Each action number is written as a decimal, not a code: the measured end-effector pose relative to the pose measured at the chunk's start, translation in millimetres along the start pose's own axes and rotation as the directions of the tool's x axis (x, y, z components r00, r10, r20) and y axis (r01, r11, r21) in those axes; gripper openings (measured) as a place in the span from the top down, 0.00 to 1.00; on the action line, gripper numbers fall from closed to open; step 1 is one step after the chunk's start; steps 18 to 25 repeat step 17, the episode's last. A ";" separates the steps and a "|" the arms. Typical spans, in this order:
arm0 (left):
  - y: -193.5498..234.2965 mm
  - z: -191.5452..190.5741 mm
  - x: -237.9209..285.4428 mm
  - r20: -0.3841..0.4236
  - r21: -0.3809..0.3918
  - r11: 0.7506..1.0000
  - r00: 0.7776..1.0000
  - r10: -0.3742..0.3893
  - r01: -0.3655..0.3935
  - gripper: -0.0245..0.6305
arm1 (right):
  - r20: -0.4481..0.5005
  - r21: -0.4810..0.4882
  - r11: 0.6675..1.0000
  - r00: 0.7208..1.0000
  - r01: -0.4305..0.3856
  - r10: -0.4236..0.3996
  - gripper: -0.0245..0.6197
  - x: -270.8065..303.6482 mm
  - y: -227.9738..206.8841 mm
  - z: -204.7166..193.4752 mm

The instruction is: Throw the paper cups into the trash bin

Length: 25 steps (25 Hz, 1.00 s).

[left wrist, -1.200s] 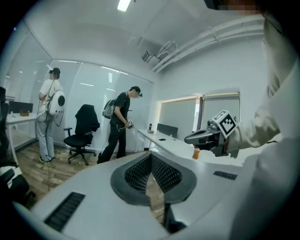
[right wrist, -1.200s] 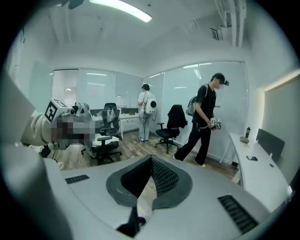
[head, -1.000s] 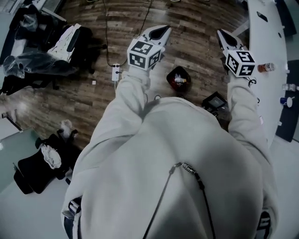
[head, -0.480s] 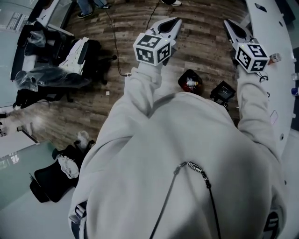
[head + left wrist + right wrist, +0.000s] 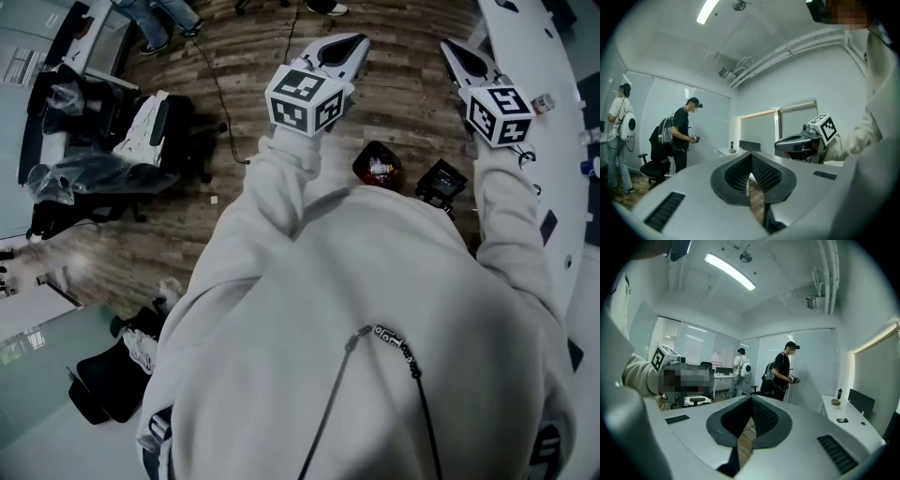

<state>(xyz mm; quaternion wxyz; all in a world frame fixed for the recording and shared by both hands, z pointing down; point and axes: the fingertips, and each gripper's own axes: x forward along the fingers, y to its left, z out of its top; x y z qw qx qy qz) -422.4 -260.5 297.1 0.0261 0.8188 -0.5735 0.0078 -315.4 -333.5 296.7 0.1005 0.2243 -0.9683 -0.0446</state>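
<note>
A small black trash bin (image 5: pixel 377 165) with red and white things in it stands on the wood floor, below and between my two grippers. My left gripper (image 5: pixel 354 39) is held out over the floor, shut and empty. My right gripper (image 5: pixel 446 44) is beside it near the white table, also shut and empty. In the left gripper view the left gripper (image 5: pixel 750 161) has its pads together and the right gripper (image 5: pixel 801 143) shows off to the right. The right gripper (image 5: pixel 751 404) shows closed pads in its own view. I can make out no paper cup for certain.
A white table (image 5: pixel 553 178) runs along the right with small items (image 5: pixel 542 101) on it. A black box (image 5: pixel 441 181) lies by the bin. Chairs with bags and clothes (image 5: pixel 122 141) stand at the left. Two people (image 5: pixel 780 371) stand by the glass wall.
The person has shifted, so the floor and table slide in the head view. Both grippers sit a little higher in the picture and stay shut.
</note>
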 end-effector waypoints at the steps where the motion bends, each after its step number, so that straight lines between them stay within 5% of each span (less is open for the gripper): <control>1: -2.0 -0.2 0.5 -0.002 0.006 1.000 1.000 -0.007 0.007 0.96 | 0.001 -0.001 1.000 1.000 -0.002 0.002 0.93 -1.9 0.3 0.3; 25: 20.7 9.3 -13.7 0.051 -0.043 0.999 0.999 0.004 -0.002 0.96 | -0.021 0.021 1.000 1.000 0.011 -0.011 0.93 9.4 9.8 2.1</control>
